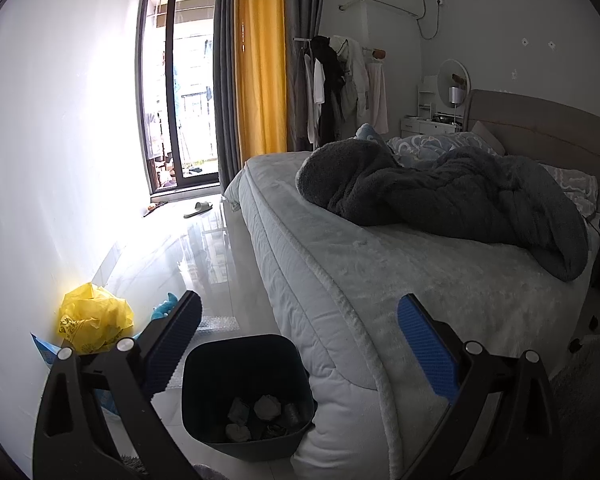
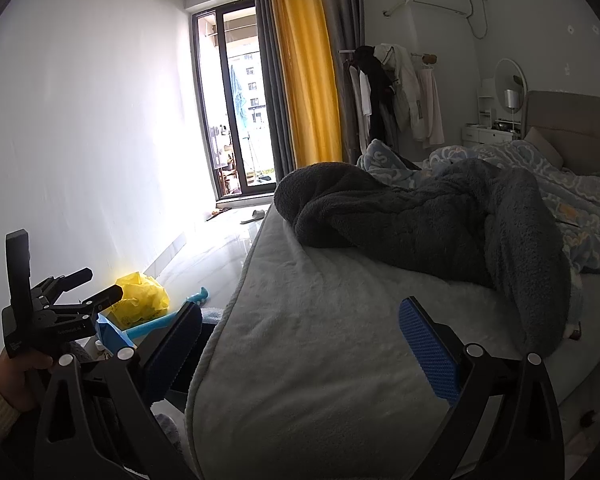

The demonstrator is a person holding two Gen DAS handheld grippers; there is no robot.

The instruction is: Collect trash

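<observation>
A dark bin (image 1: 247,396) stands on the floor against the bed's corner, with several crumpled grey wads of trash (image 1: 266,407) in its bottom. My left gripper (image 1: 300,344) is open and empty, held above and just in front of the bin. A crumpled yellow plastic bag (image 1: 94,320) lies by the left wall; it also shows in the right wrist view (image 2: 142,298). My right gripper (image 2: 300,344) is open and empty over the bed's foot corner. The left gripper's body (image 2: 48,312) shows at the lower left of the right wrist view, held in a hand.
A bed (image 1: 380,280) with a grey cover and a dark fleece blanket (image 1: 440,192) fills the right side. Blue items (image 2: 160,322) lie on the glossy floor by the yellow bag. A slipper (image 1: 198,209) lies near the balcony door. A clothes rack (image 1: 336,88) stands behind.
</observation>
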